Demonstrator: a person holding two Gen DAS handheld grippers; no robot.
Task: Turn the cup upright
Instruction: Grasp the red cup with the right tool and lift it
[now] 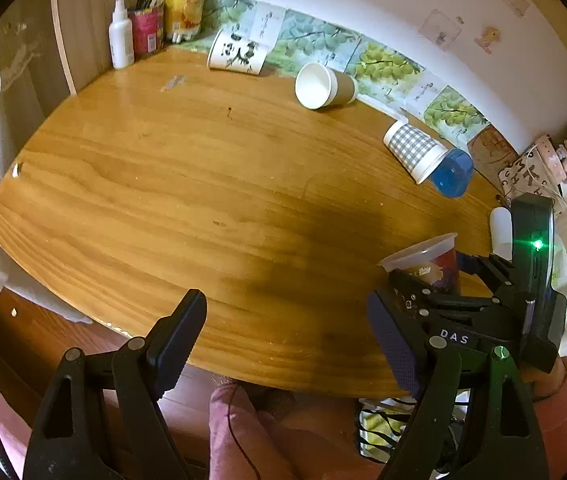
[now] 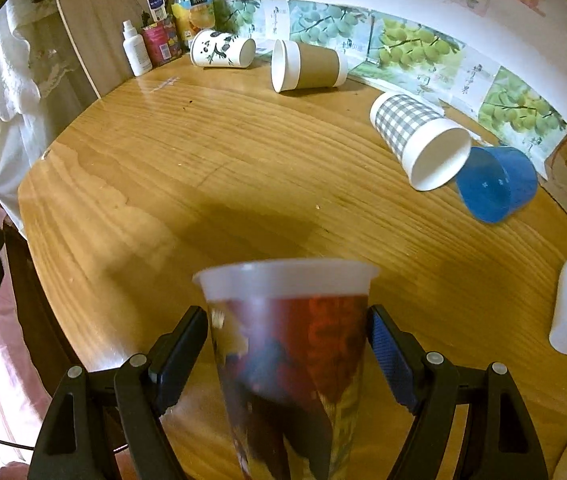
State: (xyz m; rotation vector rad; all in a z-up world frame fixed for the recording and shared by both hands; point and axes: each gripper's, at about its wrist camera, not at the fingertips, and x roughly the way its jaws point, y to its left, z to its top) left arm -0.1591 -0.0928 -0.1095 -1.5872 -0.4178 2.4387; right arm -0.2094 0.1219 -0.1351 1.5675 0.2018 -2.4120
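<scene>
Right gripper [image 2: 287,344] pinches the printed plastic cup [image 2: 287,360], rim up, above the wooden table [image 2: 203,184]. Left gripper [image 1: 287,340] hangs spread wide.

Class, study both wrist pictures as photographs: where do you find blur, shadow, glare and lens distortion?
Right wrist view: the printed cup between the fingers is blurred, while the checked cup looks sharp; a broad shadow darkens the table ahead of it. Left wrist view: a green light on the right gripper flares, and the table edge bows into a curve.
</scene>
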